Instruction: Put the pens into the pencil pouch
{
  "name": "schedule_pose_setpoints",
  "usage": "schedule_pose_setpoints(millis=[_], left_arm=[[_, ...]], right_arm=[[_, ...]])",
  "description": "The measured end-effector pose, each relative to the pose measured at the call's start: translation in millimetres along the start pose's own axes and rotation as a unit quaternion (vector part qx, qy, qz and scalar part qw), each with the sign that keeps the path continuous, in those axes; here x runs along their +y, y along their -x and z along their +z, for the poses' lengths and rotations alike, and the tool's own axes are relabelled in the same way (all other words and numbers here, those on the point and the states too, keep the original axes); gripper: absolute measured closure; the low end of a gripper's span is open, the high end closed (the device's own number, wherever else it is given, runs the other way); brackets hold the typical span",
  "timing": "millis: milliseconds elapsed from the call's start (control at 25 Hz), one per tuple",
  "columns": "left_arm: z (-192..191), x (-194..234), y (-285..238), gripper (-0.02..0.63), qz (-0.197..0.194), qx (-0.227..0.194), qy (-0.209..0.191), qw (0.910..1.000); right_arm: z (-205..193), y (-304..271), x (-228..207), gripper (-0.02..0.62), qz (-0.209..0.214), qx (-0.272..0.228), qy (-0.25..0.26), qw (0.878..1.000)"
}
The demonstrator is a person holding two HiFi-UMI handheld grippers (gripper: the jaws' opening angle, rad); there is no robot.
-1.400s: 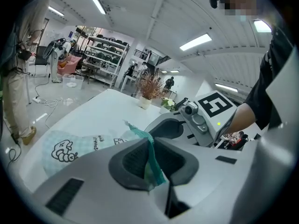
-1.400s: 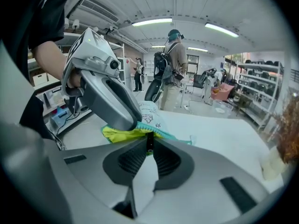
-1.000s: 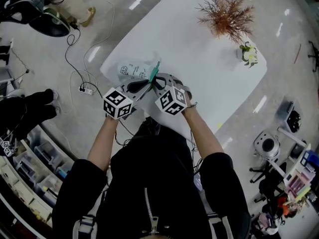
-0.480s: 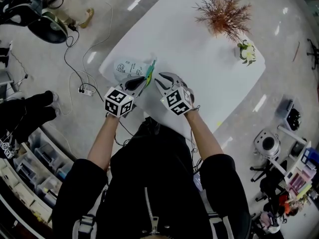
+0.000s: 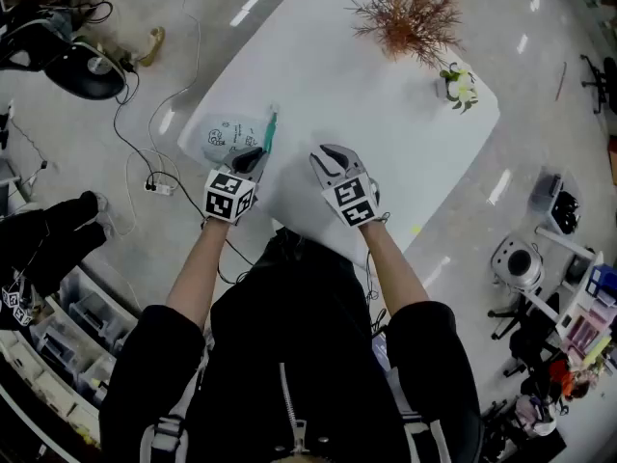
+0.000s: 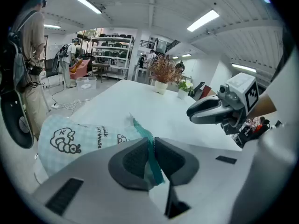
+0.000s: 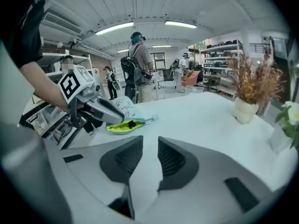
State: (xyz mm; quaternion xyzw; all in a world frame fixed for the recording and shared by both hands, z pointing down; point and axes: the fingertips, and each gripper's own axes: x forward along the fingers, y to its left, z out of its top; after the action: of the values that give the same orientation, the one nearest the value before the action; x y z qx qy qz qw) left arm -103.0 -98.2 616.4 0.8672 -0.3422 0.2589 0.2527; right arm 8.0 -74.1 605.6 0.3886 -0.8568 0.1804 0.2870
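1 table (image 5: 376,143), 1 pencil pouch (image 5: 225,135), 2 plants (image 5: 410,17) (image 5: 459,87), and 2 claws: left claw (image 5: 258,153), right claw (image 5: 326,153).

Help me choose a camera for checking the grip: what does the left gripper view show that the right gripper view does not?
Only the left gripper view: close up, the left gripper pinching the pencil pouch by its teal zipper edge, plus the pouch's checked, cartoon-printed face. Only the right gripper view: the right gripper with its jaws apart and nothing between them, and the pouch's yellow-green lining showing. Both: the pouch on the white table, with the potted dried plant at the far end.
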Motion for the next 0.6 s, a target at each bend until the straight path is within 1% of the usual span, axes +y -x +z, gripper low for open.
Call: schedule_pose_setpoints(millis=[200, 320, 400, 440, 520, 600], left_arm=[[-21, 0, -14, 0.549, 0.016, 0.032, -0.014, 0.9993], [-29, 1, -19, 0.548, 0.016, 0.043, -0.011, 0.9989], [-27, 1, -19, 0.538, 0.017, 0.038, -0.01, 0.9991], [-25, 0, -17, 0.52, 0.019, 0.032, -0.011, 0.9992], [-17, -2, -8, 0.494, 0.025, 0.015, -0.014, 0.9995], [-6, -3, 5, 0.492, 0.034, -0.008, -0.021, 0.9992]], right_arm=[[-12, 11, -6, 0.485, -0.014, 0.002, -0.023, 1.0], [-18, 16, -7, 0.485, -0.02, 0.003, -0.035, 0.999], [-21, 20, -8, 0.485, -0.028, 0.005, -0.041, 0.999], [-23, 22, -10, 0.485, -0.035, 0.006, -0.046, 0.998], [-27, 29, -16, 0.485, -0.054, 0.008, -0.066, 0.996], [-28, 38, -24, 0.493, -0.074, 0.003, -0.089, 0.993]])
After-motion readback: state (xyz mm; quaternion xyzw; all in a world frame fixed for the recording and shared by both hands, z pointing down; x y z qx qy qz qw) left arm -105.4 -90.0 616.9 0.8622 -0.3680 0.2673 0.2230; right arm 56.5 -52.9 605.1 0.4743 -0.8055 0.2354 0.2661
